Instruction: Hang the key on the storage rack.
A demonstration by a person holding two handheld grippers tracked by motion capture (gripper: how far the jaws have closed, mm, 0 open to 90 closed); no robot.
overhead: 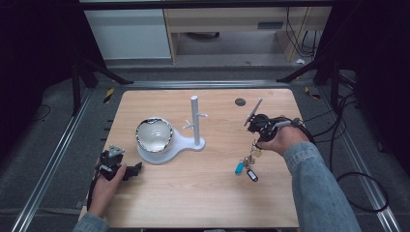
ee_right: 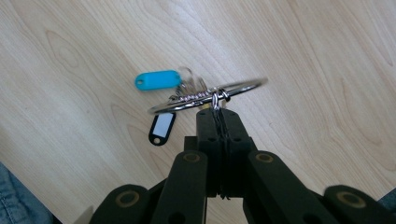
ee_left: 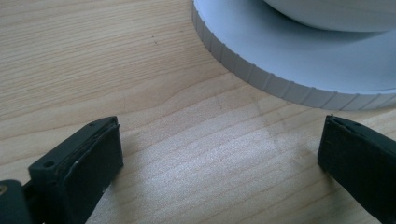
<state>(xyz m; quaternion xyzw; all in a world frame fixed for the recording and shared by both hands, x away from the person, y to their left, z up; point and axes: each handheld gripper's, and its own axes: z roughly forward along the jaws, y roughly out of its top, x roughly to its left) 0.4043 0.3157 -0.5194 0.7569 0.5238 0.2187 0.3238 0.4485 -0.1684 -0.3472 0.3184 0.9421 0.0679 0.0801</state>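
Currently the right gripper (ee_right: pixel 219 114), fingers pinched on the key ring (ee_right: pixel 208 95) just above the table (overhead: pixel 203 188), should lift steadily toward the white peg stand (overhead: pixel 195 121), while the left gripper (ee_left: pixel 219 154) rests with fingers spread.

Blurred at its far end, key ring (ee_right: pixel 210 95); keys behind it hidden, tag labels too small to read. Cut off at frame edge, white stand base (ee_left: pixel 299 60).

Bowl (overhead: pixel 153 135) on stand base (overhead: pixel 167 152), left of post (overhead: pixel 195 121).
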